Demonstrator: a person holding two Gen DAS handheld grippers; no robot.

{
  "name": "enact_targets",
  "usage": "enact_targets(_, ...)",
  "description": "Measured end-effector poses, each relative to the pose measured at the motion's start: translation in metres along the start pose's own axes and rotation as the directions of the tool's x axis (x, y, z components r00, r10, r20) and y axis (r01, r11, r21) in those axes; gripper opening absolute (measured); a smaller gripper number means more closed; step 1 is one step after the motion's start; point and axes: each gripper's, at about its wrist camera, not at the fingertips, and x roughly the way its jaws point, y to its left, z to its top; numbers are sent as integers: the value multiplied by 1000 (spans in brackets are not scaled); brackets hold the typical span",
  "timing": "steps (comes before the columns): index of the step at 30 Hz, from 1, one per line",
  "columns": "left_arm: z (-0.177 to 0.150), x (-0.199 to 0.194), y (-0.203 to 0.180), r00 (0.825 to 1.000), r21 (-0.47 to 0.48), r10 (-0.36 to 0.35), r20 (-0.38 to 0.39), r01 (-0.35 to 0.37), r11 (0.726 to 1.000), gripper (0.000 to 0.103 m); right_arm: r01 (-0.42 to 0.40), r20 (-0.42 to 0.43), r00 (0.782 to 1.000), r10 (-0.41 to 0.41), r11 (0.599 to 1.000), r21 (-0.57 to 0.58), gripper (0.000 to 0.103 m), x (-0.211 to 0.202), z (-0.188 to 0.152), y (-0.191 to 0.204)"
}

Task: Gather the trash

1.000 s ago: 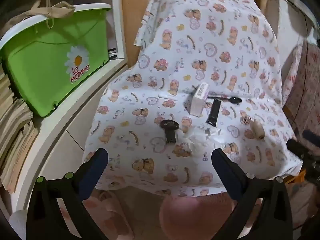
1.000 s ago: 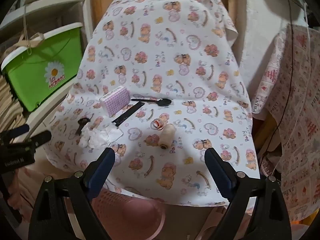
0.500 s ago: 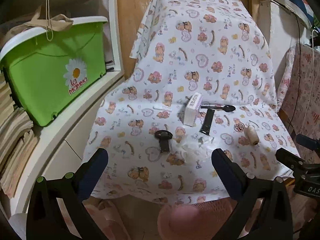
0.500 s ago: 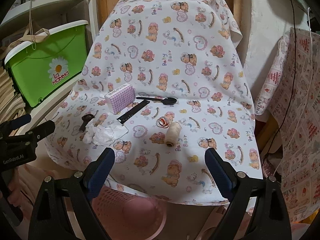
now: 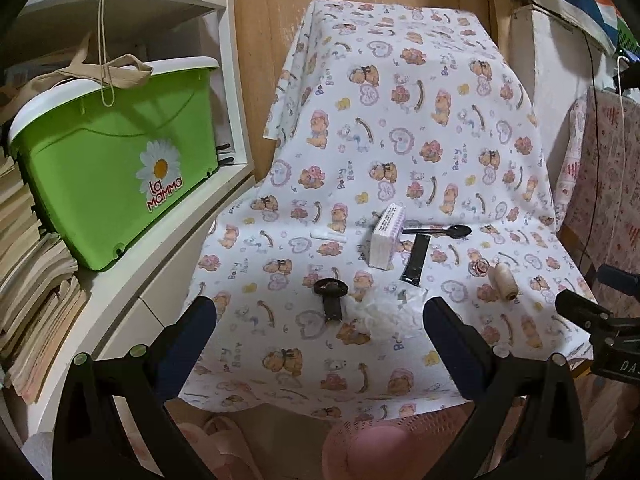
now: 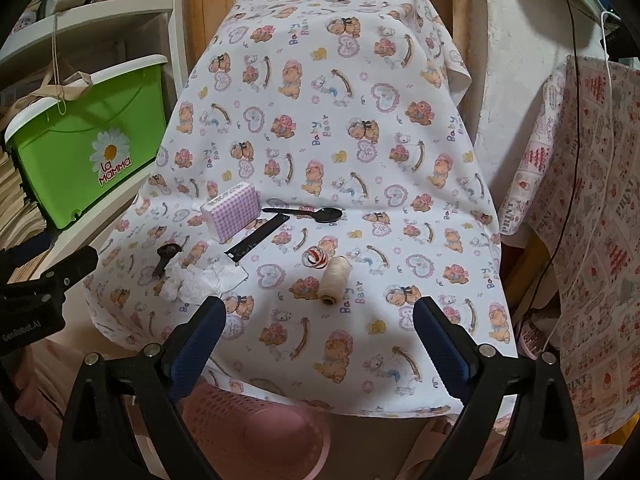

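Observation:
A crumpled white tissue (image 5: 386,312) (image 6: 204,278) lies near the front of the bear-print cloth (image 5: 400,128) (image 6: 320,120). Around it lie a black wrapper strip (image 5: 416,258) (image 6: 256,238), a black spoon (image 5: 444,231) (image 6: 312,214), a checked box (image 5: 386,238) (image 6: 234,210), a thread spool (image 5: 505,286) (image 6: 334,280), a dark handle piece (image 5: 332,298) (image 6: 166,260) and a small red-and-clear ring (image 6: 314,258). A pink basket (image 5: 400,444) (image 6: 256,432) stands below the front edge. My left gripper (image 5: 320,330) and right gripper (image 6: 320,326) are open and empty, short of the cloth.
A green La Mamma bin (image 5: 116,160) (image 6: 80,144) sits on a white shelf (image 5: 132,296) at the left, with stacked papers (image 5: 32,300) beside it. A printed fabric (image 6: 580,240) hangs at the right. A wooden door (image 5: 280,20) is behind.
Both grippers have pulled back and tilted up from the cloth, so the items look farther off. Nothing on the cloth has moved. Both stay open.

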Motion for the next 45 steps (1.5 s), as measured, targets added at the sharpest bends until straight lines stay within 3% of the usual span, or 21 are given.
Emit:
enact_targets(2,-1,0,-1,1000,2,-1,2,1,1000,103,3,8,1000,-3,1000,-3,103,-1,0,1)
enact_targets(10,-3,-4,-10,997,59,64,42,-67,996,102,2,23,1000,-1,1000,-14,103,-4,0,2)
enact_targets(26,2,-2,-7,1000,20,16,26,-17,1000,102,26,30,999,-25,999,-35,103,-3,-1,3)
enact_targets(45,1,-4,-6,998,21,46,37,-47,999,102,25,23,999,-25,1000,-18,103,-5,-1,-2)
